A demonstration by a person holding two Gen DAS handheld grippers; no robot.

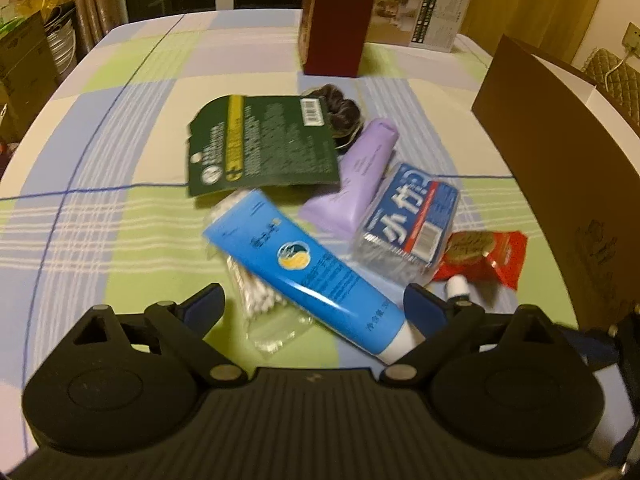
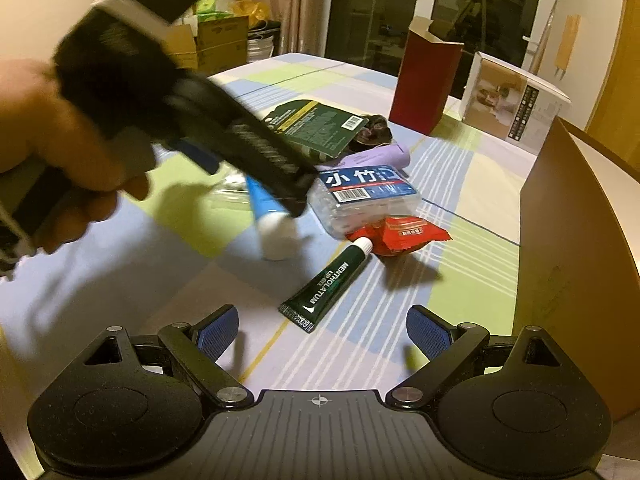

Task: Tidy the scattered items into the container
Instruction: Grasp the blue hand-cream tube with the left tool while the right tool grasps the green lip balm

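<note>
- Checked cloth in green, blue and lilac covers the tabletop (image 1: 100,184), with curtains and dark windows across the top of both views.
- My left tongs (image 1: 314,304) are spread wide and empty, their blue pads either side of the lower end of the blue plastic tube with a white cap (image 1: 304,276), low centre of the left view.
- That tube lies across a clear bag of cotton swabs (image 1: 256,300); I judge it best to close on the tube body alone and lift straight up, so the bag is not dragged along.
- My right tongs (image 2: 322,332) are also wide and empty, just short of the dark green lip-gel tube (image 2: 326,286).
- At the right edge of both views stands the brown cardboard container (image 2: 568,248), where everything should go.
</note>
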